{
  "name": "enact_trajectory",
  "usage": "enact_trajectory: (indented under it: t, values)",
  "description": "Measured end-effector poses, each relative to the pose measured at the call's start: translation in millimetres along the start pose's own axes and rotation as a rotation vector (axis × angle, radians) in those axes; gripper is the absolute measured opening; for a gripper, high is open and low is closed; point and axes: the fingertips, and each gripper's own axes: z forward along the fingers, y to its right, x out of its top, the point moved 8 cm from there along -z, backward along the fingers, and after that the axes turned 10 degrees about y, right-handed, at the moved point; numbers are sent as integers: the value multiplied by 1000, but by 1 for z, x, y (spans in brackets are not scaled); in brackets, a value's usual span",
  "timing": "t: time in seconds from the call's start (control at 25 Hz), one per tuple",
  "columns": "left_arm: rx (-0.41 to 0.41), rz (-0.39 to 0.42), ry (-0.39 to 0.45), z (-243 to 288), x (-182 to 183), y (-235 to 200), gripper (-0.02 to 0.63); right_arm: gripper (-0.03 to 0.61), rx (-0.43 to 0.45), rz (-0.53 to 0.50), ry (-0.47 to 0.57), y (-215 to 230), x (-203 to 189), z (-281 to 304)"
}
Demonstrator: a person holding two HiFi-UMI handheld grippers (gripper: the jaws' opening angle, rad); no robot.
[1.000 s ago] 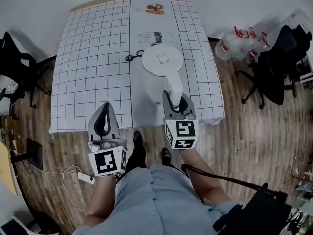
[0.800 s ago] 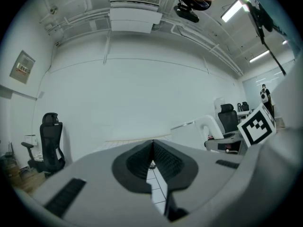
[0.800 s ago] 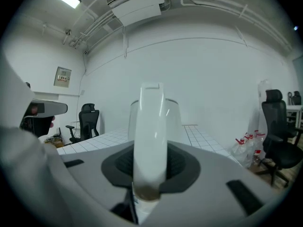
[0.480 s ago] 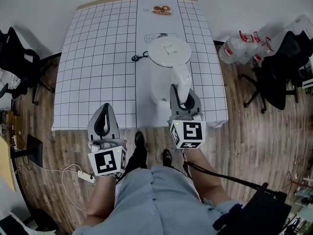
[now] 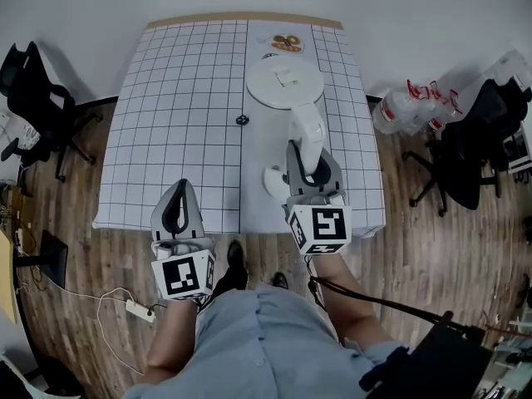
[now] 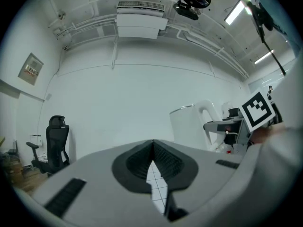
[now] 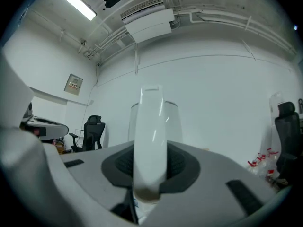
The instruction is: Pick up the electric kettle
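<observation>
The white electric kettle [image 5: 284,81] hangs above the grid-patterned table [image 5: 179,115], off its round white base [image 5: 274,181]. My right gripper [image 5: 306,152] is shut on the kettle's handle [image 5: 307,131]. In the right gripper view the handle [image 7: 149,136] stands upright between the dark pads [image 7: 182,162], with the body behind it. My left gripper [image 5: 178,191] hovers at the table's front edge, shut and empty. In the left gripper view its jaws [image 6: 152,151] meet at the tip. There the kettle [image 6: 189,126] appears to the right.
A small black object [image 5: 242,120] lies on the mat left of the kettle. Printed pictures [image 5: 287,44] mark the far end. Black office chairs [image 5: 37,98] [image 5: 474,140] flank the table. A plastic bag of bottles [image 5: 407,102] lies on the floor at the right, a power strip [image 5: 133,310] at the left.
My right gripper has risen with the kettle, lifting it off its base, which now shows on the table. My left gripper has drifted slightly.
</observation>
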Motion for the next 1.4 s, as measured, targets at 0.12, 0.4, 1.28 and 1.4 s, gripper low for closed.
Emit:
enact_trajectory:
  t: [0.12,0.4,1.28,1.4]
  values:
    - [24,2,10,1,4,-15,2,81,27,5,18,-13,7,16]
    - [79,24,20,8,6,2,2,81,101,24,39,-2,3,31]
    - [181,26,-110,11,-31,-129,2,81,246,77,-125,-130,-86,129]
    - [192,23,-124,12,-36,-136,2,81,251,75,-131,-135,-95,132]
